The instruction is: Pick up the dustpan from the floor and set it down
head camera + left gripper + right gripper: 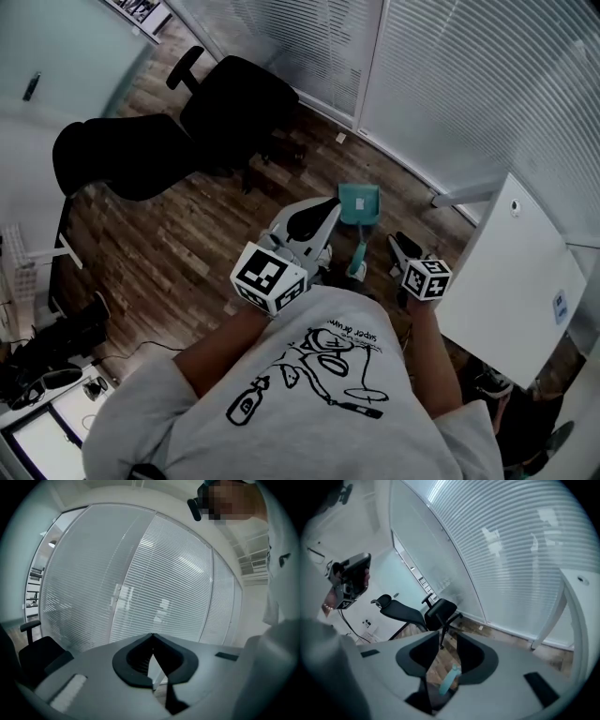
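Teal dustpan [359,203] lay on the wood floor [187,253], btwn both tools in head view, w/ R gripper [443,638] jaws part-open, its handle [450,680] only seen thru the gap, ungripped, & L gripper [152,636] closed, empty.

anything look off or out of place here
Nothing spilled or broken. The teal dustpan is out in the open by the blinds, not stowed, and a small pale scrap lies on the floor at their base.
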### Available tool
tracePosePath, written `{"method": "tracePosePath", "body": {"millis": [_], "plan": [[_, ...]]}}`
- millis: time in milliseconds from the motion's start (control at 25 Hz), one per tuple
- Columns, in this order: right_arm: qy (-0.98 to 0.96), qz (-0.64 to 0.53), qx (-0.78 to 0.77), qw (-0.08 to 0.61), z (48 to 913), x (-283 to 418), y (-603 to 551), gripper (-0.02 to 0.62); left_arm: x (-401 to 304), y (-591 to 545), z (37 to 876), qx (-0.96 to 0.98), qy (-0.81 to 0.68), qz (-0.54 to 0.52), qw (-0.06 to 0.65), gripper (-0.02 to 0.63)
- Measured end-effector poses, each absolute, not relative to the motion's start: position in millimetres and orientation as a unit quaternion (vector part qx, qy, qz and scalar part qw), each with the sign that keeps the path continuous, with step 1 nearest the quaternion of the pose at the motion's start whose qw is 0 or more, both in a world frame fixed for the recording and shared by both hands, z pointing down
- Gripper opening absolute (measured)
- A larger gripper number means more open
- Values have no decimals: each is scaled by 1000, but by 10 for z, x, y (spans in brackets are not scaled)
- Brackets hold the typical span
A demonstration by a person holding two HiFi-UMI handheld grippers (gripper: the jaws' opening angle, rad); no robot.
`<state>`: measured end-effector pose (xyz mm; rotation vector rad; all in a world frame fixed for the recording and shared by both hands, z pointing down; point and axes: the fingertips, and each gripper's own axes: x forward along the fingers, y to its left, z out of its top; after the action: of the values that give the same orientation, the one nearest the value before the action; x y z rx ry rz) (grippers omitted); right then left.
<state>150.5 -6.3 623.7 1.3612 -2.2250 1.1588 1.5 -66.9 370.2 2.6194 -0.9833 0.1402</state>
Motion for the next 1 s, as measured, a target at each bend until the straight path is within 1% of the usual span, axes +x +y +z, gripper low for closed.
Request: {"method": "tracePosePath", "body": {"millis": [200, 360, 520, 720, 1000], "plan": [[-802, 290, 504, 138, 5372, 1502, -275, 74, 94, -723, 3658, 925, -339, 44, 166, 2], [-814, 219, 524, 121, 4701, 1496, -389, 63, 123, -754, 3615, 927, -335, 42, 163, 2], [-815, 156, 545, 119, 4140, 1525, -432, 52, 152, -773, 3583, 928, -334, 45, 159, 2], [-816, 103, 558, 113, 3539, 1511, -416, 41, 156, -795, 3496, 930, -334, 45, 149, 2], [-814, 49, 570, 106, 2970, 1455, -351, 32, 170, -793, 3363, 931, -335, 32, 139, 2]]}}
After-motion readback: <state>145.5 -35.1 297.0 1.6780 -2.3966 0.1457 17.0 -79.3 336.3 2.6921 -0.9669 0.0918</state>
